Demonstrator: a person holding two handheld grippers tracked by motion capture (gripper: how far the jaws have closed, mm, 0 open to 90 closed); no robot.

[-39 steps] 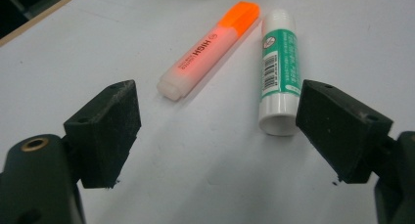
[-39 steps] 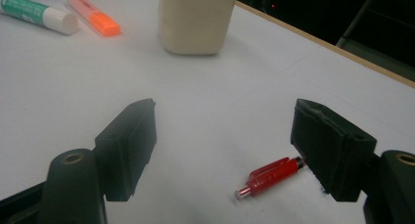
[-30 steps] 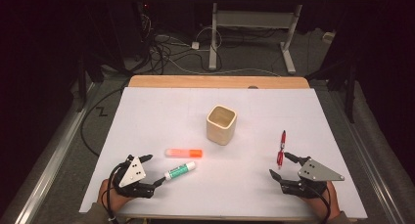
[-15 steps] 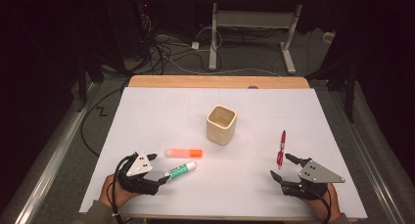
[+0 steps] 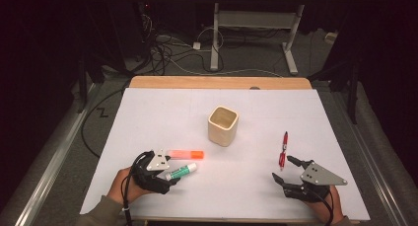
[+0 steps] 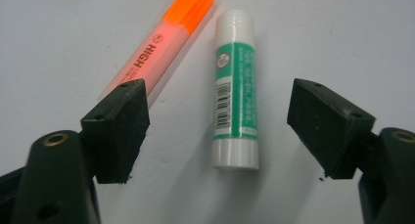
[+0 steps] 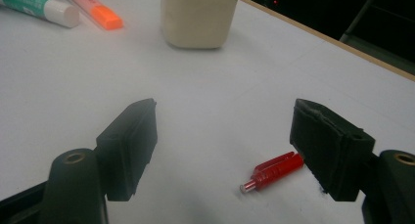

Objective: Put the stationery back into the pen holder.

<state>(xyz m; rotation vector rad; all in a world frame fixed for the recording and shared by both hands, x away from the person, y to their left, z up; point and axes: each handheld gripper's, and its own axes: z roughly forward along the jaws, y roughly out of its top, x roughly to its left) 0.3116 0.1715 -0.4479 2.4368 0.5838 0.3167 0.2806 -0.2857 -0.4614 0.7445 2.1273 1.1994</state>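
You are working on a table (image 5: 148, 117) covered by a matt white sheet that looks like paper, with a strip of pale wood at its far edge. The glue stick (image 6: 235, 92) is smooth, glossy plastic with a green printed label. The highlighter (image 6: 161, 48) has a shiny, see-through orange plastic body. The cup (image 5: 223, 125) looks like pale, matt unvarnished wood. The pen (image 7: 274, 171) is glossy red plastic with a metal tip. Your left gripper (image 6: 215, 131) has 2 matt black, slightly rough pads; your right gripper (image 7: 222, 150) likewise, under a dull grey metal plate.
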